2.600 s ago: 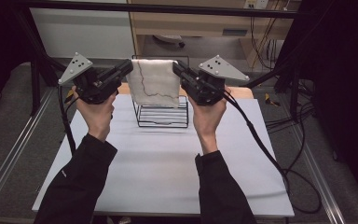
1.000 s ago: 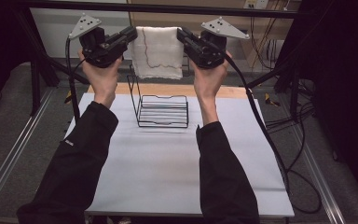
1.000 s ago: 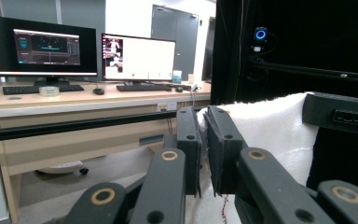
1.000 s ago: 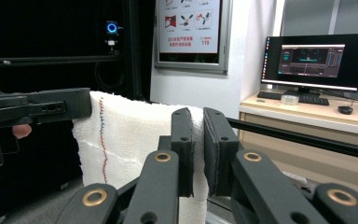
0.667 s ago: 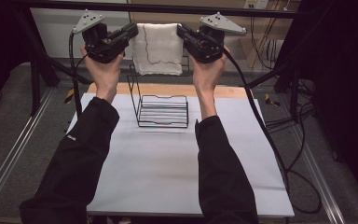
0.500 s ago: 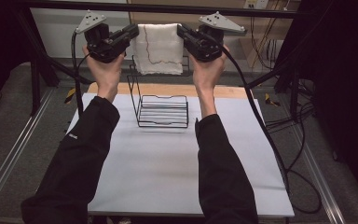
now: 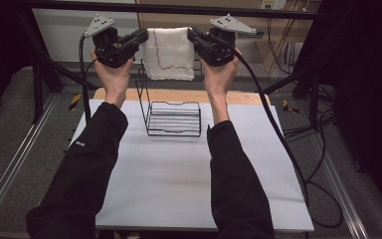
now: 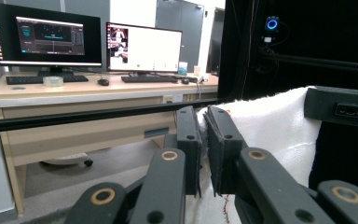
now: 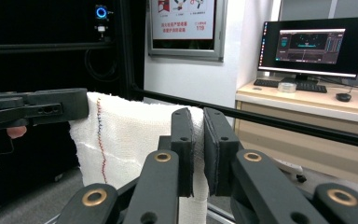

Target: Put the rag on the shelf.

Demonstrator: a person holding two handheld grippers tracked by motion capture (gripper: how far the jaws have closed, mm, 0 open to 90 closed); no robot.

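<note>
White table top (image 7: 179,184) with a wooden strip along its far edge, grey floor and dark frame bars around it. A black wire rack (image 7: 174,117) stands on the table toward the far side, upright back part rising behind its flat base. You hold a white cloth (image 7: 169,52) stretched in the air above and behind the rack, well clear of it, hanging flat with a thin coloured stitch line across it. Your left gripper (image 7: 142,39) pinches the cloth's upper left corner, jaws clamped tight on the fabric. Your right gripper (image 7: 193,37) pinches the upper right corner, jaws likewise closed on it. Both grippers sit level with each other, above the rack, pointing inward at the cloth. Behind the rack in the gripper views: a desk (image 8: 74,93) with two monitors (image 8: 142,46), keyboards and a mouse.
</note>
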